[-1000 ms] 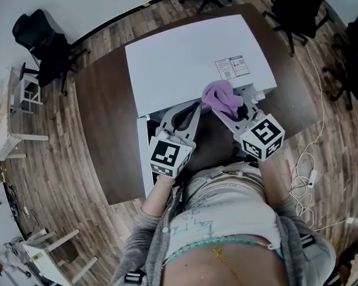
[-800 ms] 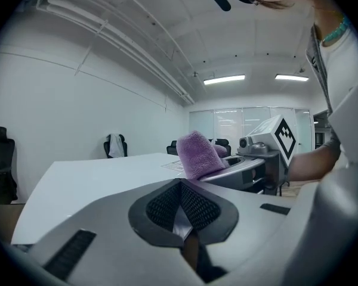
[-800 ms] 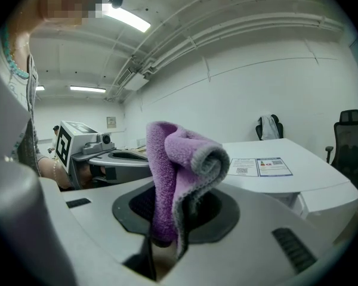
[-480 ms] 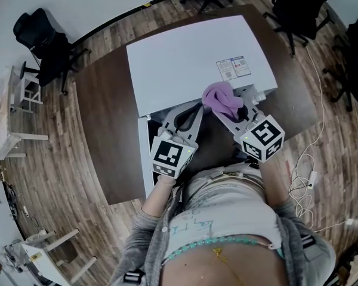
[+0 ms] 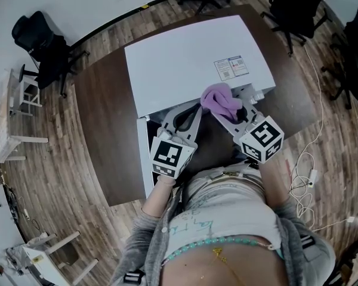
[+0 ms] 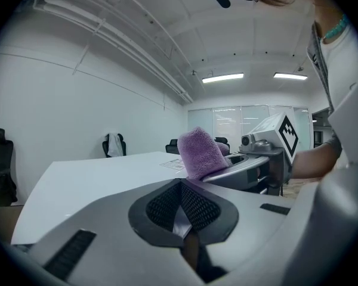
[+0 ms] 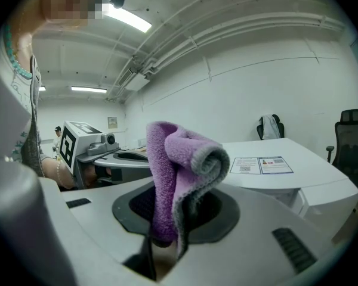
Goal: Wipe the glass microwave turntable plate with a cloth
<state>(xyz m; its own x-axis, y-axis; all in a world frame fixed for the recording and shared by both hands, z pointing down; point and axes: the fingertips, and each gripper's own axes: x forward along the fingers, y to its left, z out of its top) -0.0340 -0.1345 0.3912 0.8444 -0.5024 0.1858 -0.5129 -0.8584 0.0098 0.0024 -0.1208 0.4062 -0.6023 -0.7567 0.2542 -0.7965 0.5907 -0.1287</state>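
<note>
Gripping a folded purple cloth [image 7: 180,159], the right gripper [image 7: 167,216] has its jaws clamped on the lower fold, so a rolled wad stands up above the pads. The left gripper [image 6: 182,204] is closed, with nothing visible between its jaws. Both point toward the near edge of the white microwave [image 5: 185,52] on the dark table [image 5: 104,118], side by side and near each other.

The glass plate shows in no view. It probably sits inside the oven, below the grippers, so the wipe has likely not begun. To do it well, I judge the cloth should meet the glass with its broad wad, not the jaw tips, pressing lightly in overlapping circles. The left gripper could steady the rim, since loose glass may spin or slide.
</note>
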